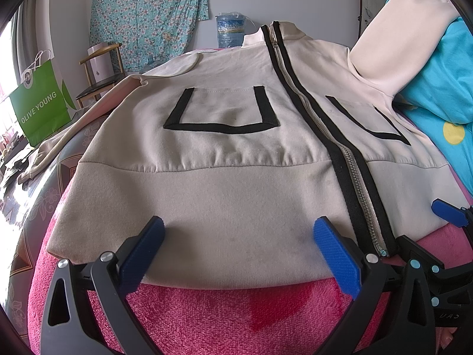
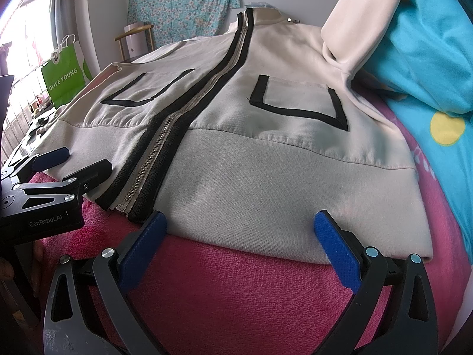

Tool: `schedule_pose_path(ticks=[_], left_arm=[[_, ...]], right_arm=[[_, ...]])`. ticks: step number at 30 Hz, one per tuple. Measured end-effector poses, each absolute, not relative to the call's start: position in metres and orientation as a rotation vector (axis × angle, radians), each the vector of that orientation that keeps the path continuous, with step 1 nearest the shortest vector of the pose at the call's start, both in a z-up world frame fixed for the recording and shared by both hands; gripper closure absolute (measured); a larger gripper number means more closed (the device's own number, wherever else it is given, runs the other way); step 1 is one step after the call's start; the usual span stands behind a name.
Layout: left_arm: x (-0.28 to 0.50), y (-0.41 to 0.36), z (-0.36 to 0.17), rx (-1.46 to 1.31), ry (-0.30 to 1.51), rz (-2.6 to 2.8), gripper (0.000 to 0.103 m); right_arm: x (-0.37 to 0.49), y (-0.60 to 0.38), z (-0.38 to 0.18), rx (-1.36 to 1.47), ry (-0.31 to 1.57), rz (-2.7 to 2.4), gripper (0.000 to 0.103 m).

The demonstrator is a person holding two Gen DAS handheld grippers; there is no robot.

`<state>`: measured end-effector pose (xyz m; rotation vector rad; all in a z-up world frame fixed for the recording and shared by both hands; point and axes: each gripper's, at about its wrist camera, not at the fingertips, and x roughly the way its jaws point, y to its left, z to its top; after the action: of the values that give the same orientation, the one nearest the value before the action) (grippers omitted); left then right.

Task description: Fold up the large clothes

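A cream zip-up jacket with black pocket outlines and a black-edged zipper lies front up, zipped, on a pink blanket. My left gripper stands open at the hem of the jacket's left half, nothing between its blue pads. Over the hem of the right half my right gripper is open too. Each gripper shows at the edge of the other's view: the right gripper and the left gripper. One sleeve drapes up over blue bedding.
Blue bedding with yellow dots is piled on the right. A green paper bag, a wooden chair and a water jug stand beyond the bed. A floral cloth hangs on the wall.
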<state>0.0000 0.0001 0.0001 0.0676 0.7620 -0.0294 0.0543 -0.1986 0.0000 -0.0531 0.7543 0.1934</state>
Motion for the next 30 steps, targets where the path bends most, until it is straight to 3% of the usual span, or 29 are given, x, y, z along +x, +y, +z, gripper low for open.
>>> schedule_pose_path(ticks=[13,17,23,30], left_arm=[[0.005,0.008,0.002,0.049,0.788,-0.045,0.004],[0.001,0.035,0.028,-0.095,0.802,-0.073,0.004],[-0.006,0.160,0.070,-0.316,0.711,0.129,0.004],[0.015,0.354,0.041,-0.746,0.676,0.344,0.015]], right_arm=[[0.053,-0.199,0.010,-0.043,0.760,0.196,0.007],[0.054,-0.198,0.045,0.091,0.735,0.298,0.018],[0.100,-0.140,0.111,0.014,0.661,0.476,0.019],[0.229,0.011,0.129,-0.083,0.759,0.802,0.030]])
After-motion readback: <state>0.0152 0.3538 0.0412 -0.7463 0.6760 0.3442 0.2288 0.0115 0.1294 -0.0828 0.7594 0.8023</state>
